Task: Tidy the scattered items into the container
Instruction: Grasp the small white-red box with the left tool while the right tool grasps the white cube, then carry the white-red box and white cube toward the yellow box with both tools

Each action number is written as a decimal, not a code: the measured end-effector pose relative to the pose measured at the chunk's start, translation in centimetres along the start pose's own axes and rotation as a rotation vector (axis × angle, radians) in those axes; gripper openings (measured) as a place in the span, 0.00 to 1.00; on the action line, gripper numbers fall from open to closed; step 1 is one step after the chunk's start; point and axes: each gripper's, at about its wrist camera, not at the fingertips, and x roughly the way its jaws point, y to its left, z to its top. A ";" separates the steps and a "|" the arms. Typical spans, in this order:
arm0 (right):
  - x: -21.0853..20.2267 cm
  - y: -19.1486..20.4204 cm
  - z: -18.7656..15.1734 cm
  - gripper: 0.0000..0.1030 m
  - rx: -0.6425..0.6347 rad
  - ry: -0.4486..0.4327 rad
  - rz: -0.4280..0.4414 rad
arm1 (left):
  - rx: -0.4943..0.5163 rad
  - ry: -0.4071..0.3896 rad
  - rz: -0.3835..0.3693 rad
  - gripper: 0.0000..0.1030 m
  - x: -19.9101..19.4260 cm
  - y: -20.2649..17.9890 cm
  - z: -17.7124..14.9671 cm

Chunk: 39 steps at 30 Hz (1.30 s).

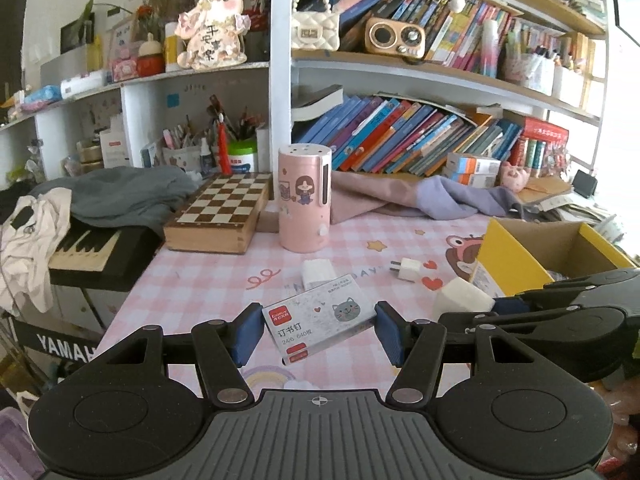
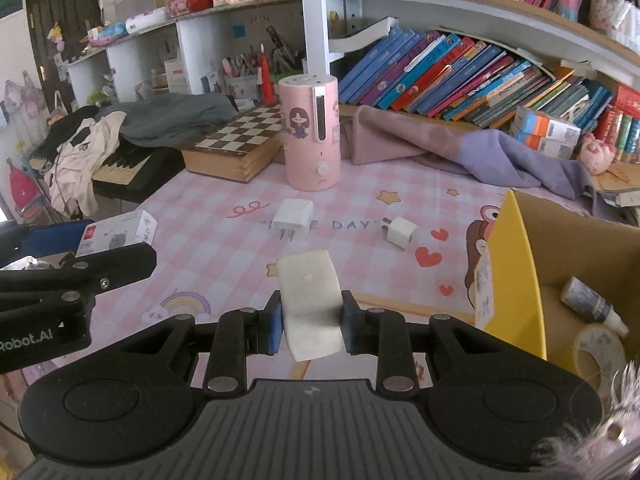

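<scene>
The table (image 2: 224, 240) carries a pink checked mat with cartoon prints, and behind it stand shelves packed with leaning books (image 1: 404, 136). At the table's right edge sits the container, a cardboard box (image 2: 516, 264) with yellow flaps; inside it lie a roll of tape (image 2: 598, 350) and a small dropper bottle (image 2: 592, 306). A wooden chessboard box (image 1: 220, 216) lies at the back left, with a pink cylindrical humidifier (image 1: 305, 196) just beside it. The left tongs (image 1: 318, 334) are clenched on a staple box (image 1: 320, 314) with a grey cat on it, held above the mat. The right tongs (image 2: 311, 320) are clenched on a white foam block (image 2: 310, 300), just left of the cardboard box. 2 white plug chargers remain loose on the mat: a larger one (image 2: 293, 218) in front of the humidifier and a smaller one (image 2: 402, 232) to its right, well apart.
</scene>
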 end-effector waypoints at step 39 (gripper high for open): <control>-14.6 -3.0 -12.7 0.25 0.231 0.012 -0.296 | 0.200 0.010 -0.351 0.58 -7.3 -8.7 -5.1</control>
